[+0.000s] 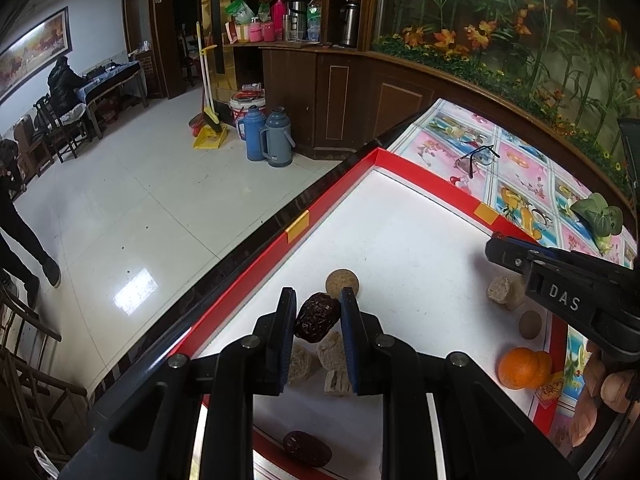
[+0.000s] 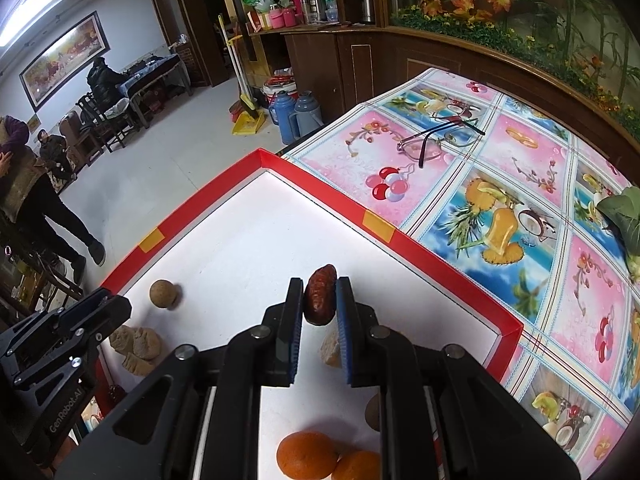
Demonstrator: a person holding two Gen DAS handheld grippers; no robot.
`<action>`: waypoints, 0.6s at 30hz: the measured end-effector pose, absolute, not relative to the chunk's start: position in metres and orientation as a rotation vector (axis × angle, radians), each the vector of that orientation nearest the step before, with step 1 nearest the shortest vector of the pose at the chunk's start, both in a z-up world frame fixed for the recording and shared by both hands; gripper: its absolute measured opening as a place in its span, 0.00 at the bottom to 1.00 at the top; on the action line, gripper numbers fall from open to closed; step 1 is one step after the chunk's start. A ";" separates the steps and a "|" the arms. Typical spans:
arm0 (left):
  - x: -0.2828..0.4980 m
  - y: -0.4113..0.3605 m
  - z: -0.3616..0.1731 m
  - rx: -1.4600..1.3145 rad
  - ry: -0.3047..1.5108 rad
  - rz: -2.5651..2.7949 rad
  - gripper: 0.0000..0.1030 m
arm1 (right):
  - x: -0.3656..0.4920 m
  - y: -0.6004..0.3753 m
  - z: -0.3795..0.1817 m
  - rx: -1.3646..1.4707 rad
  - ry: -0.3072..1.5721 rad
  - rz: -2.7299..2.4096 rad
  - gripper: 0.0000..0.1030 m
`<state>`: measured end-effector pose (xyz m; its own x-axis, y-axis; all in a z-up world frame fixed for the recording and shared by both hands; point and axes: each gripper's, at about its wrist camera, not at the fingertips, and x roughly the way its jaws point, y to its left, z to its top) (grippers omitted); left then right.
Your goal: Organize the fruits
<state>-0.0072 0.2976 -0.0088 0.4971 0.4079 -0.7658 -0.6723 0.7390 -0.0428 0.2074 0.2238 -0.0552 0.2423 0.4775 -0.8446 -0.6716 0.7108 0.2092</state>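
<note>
My left gripper (image 1: 318, 304) is shut on a dark wrinkled date (image 1: 316, 316) held above the white floor of a red-rimmed tray (image 1: 332, 188). Beige rough chunks (image 1: 332, 356) lie under it and a round brown fruit (image 1: 342, 283) just beyond. A second dark date (image 1: 307, 449) lies near the tray's front rim. My right gripper (image 2: 319, 292) is shut on a reddish-brown date (image 2: 320, 296) above the tray (image 2: 420, 252). Two oranges (image 2: 308, 456) lie below it; they also show in the left wrist view (image 1: 524, 368). The right gripper also shows at the left view's right edge (image 1: 496, 250).
Spectacles (image 2: 438, 140) lie on the flowered tablecloth (image 2: 560, 280) beyond the tray. A green leafy item (image 2: 624, 212) sits at the table's right. A round brown fruit (image 2: 164, 294) and beige chunks (image 2: 138, 346) lie in the tray's left part. Thermos jugs (image 1: 266, 138) and people stand on the floor.
</note>
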 end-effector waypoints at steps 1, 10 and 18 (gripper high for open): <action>-0.007 0.298 -0.009 -0.364 0.815 0.675 0.21 | 0.208 0.225 -0.056 -0.213 1.069 0.793 0.18; -0.014 0.288 -0.003 -0.345 0.799 0.673 0.73 | 0.210 0.222 -0.057 -0.180 1.072 0.784 0.62; -0.014 0.284 -0.006 -0.358 0.806 0.664 0.75 | 0.213 0.216 -0.056 -0.174 1.066 0.758 0.62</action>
<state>-0.0142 0.2840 -0.0057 0.5078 0.4066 -0.7595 -0.6671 0.7435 -0.0480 0.2128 0.2161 -0.0557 0.2615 0.4759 -0.8397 -0.6363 0.7392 0.2208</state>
